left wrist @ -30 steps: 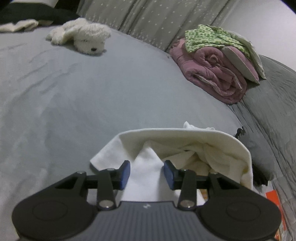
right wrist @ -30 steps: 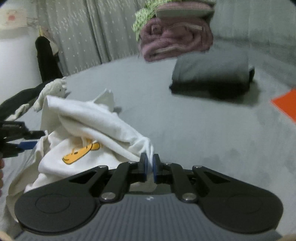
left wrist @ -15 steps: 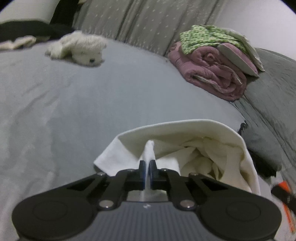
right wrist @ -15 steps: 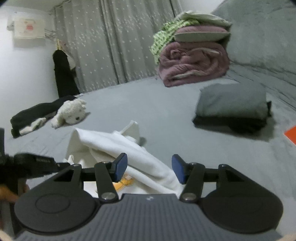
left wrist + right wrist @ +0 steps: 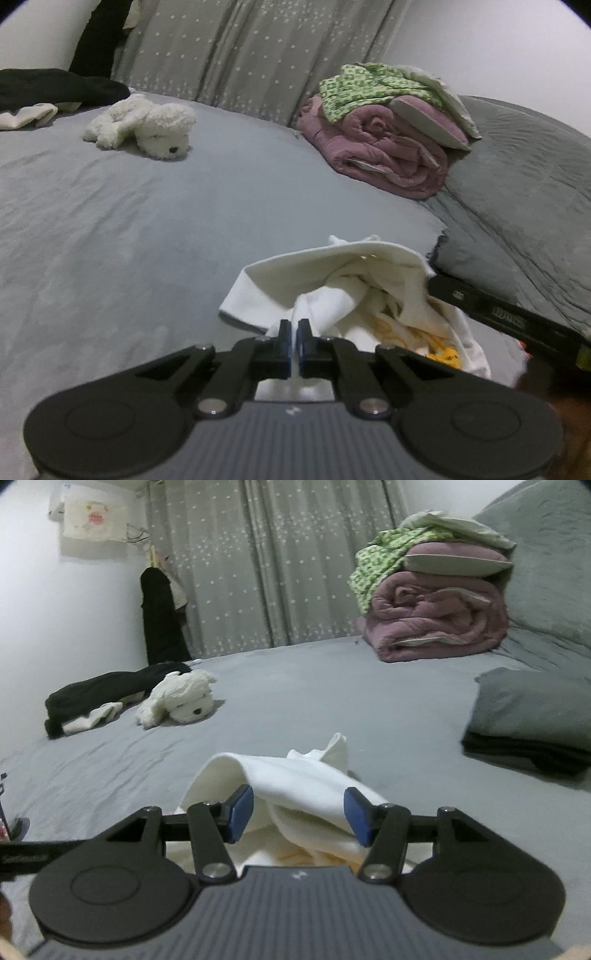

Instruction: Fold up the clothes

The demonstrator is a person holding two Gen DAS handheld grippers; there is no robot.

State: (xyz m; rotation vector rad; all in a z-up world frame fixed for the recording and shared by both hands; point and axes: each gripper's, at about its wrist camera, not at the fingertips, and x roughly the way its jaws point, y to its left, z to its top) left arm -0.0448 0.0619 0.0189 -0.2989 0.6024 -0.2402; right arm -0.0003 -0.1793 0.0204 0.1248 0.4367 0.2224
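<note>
The left gripper [image 5: 294, 334] has its jaws pinched together on a fold of the white shirt [image 5: 332, 269], which lies bunched on the grey bed [image 5: 147, 229] just ahead of it, yellow print showing at 4 o'clock of the pinch. The right gripper [image 5: 298, 814] holds its jaws wide, one on each side of a ridge of the same shirt [image 5: 295, 775], apparently not clamping it. A white plush dog [image 5: 181, 701] lies at 10 o'clock in the right view, beside dark clothes [image 5: 96, 694]. A rolled mauve quilt [image 5: 436, 627] sits at 1 o'clock, and a folded grey blanket [image 5: 532, 709] at 3 o'clock.
</note>
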